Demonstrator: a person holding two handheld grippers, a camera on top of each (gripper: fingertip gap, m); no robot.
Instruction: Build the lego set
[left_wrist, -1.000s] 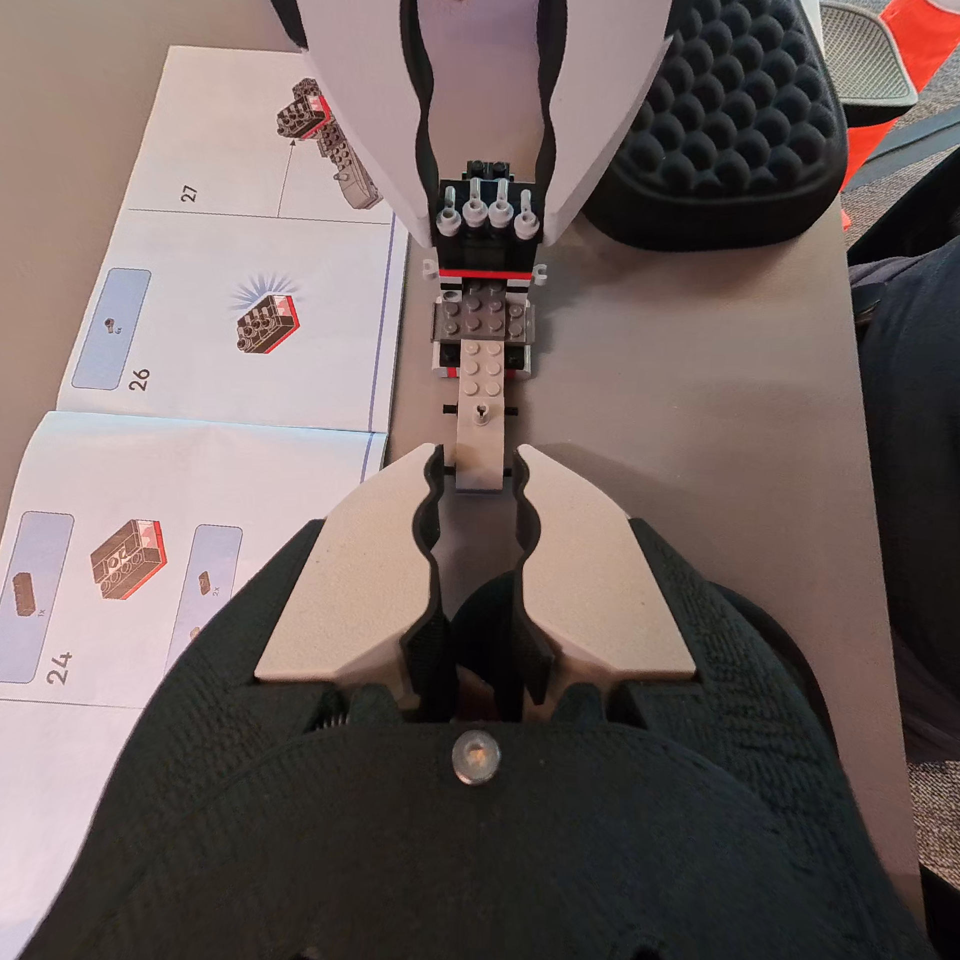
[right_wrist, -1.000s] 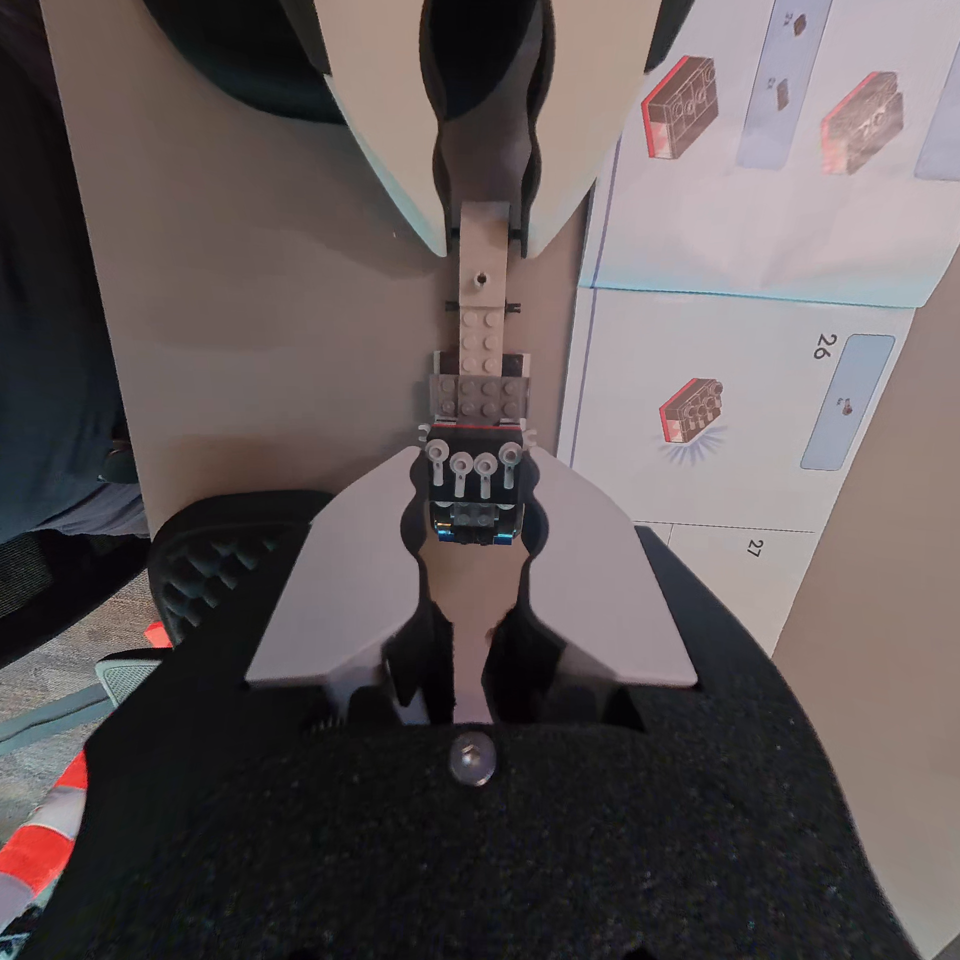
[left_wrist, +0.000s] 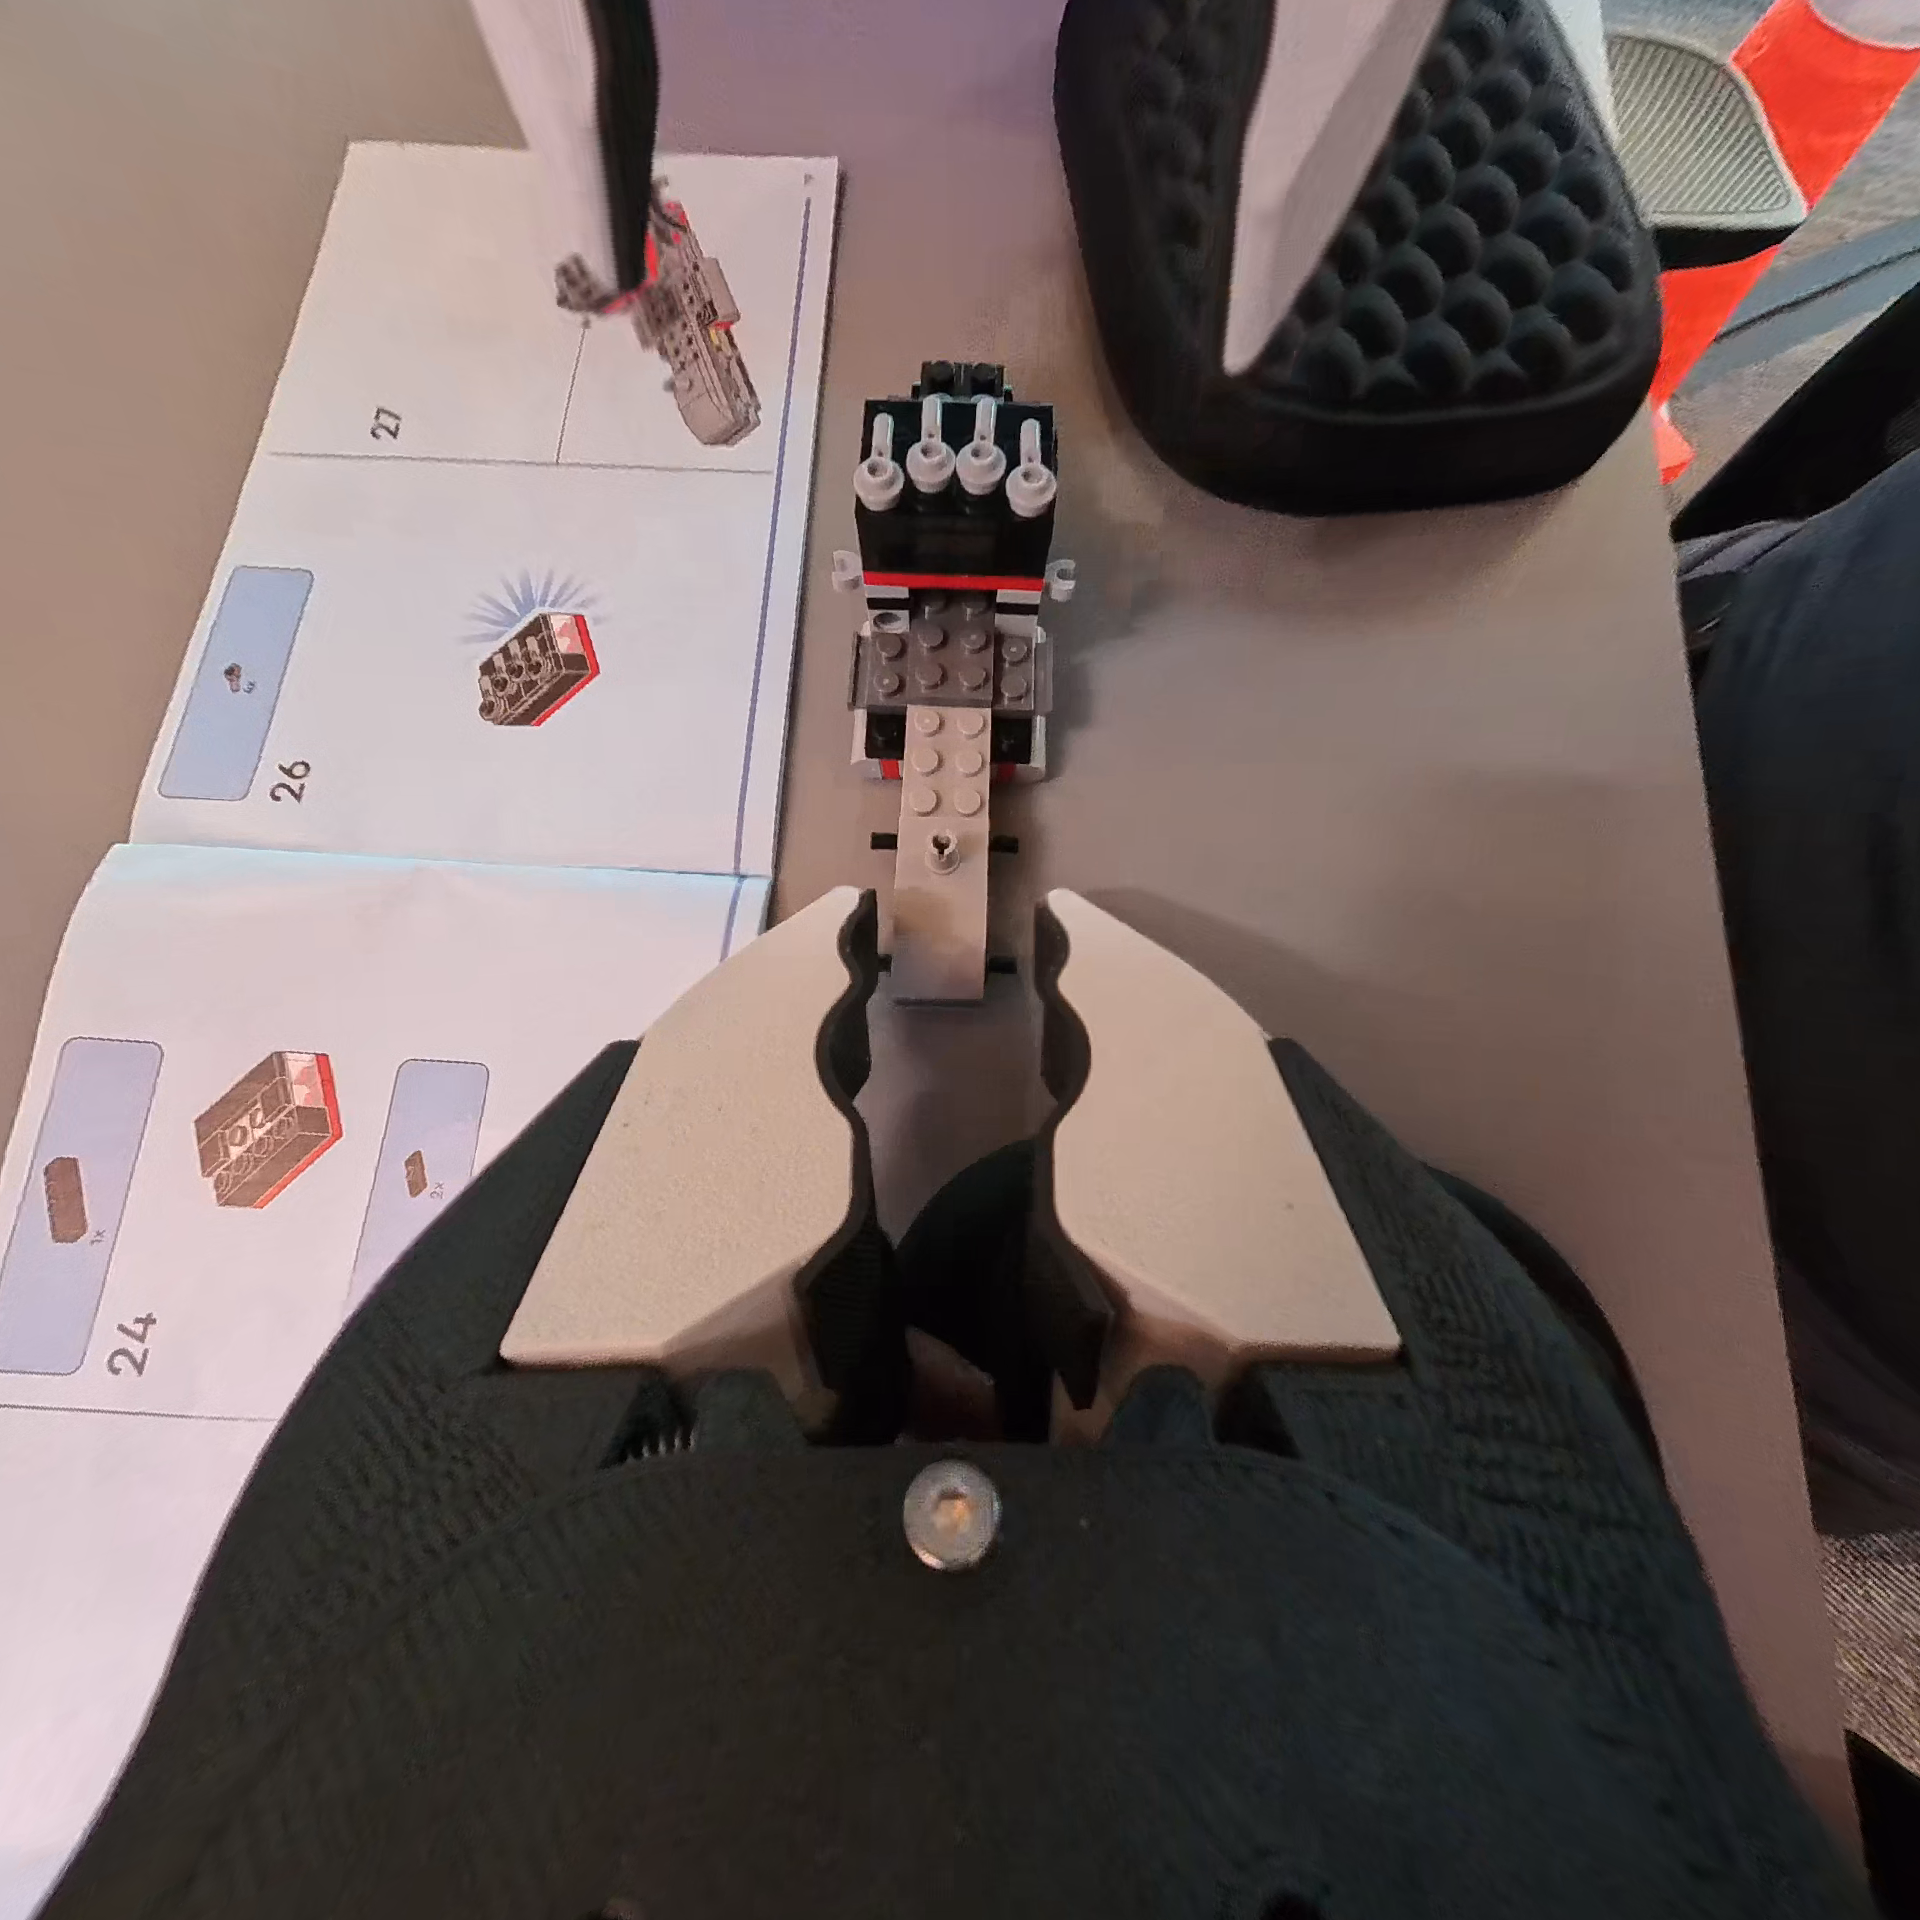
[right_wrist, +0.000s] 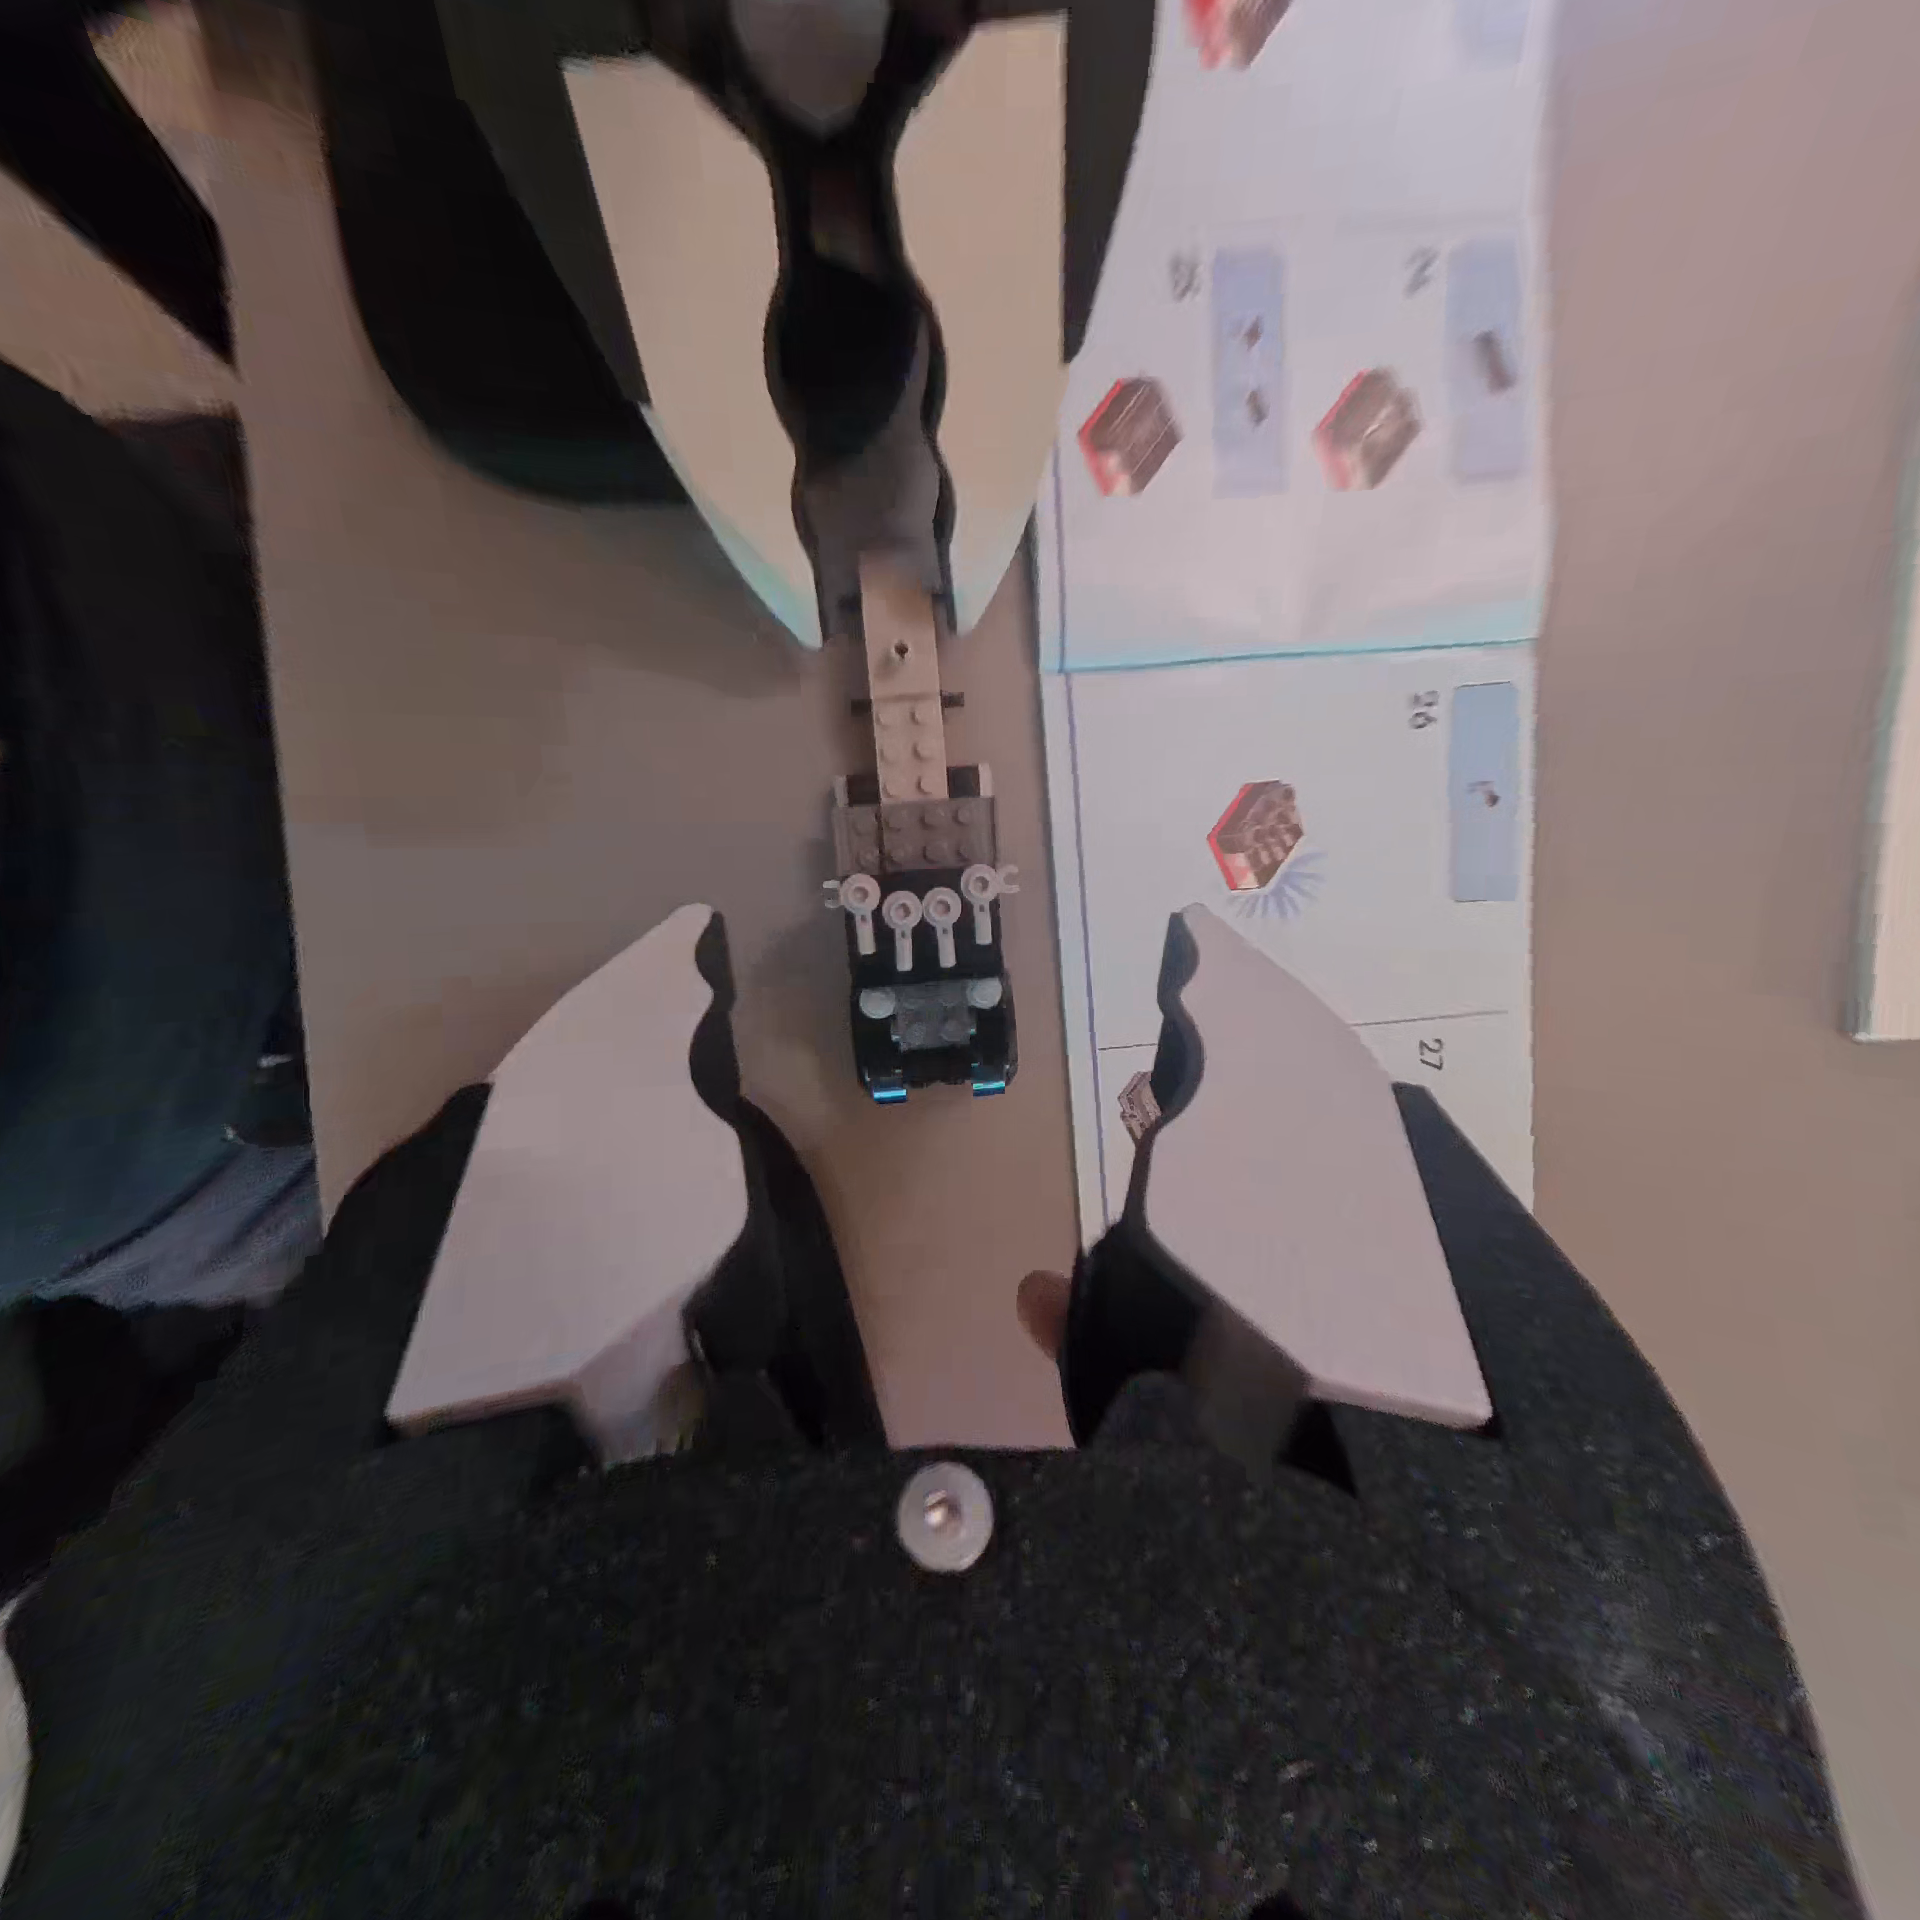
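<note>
Released since the earlier frame, the model (left_wrist: 951, 665) lies on the tabletop (left_wrist: 1351, 935) beside the booklet (left_wrist: 499, 665). The right gripper (right_wrist: 940, 914) has been drawn back, its fingers spread wide and clear of the block end. The left gripper (left_wrist: 951, 904) is loosened, its fingers slightly parted around the grey tail. A joining step is judged finished. The long axis runs up the frame between the grippers, tail at the bottom in the left view.

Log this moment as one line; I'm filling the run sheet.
left gripper: open, jaws flank model's grey nose | right gripper: open, clear of lego model | model: on table beside instruction booklet
</note>
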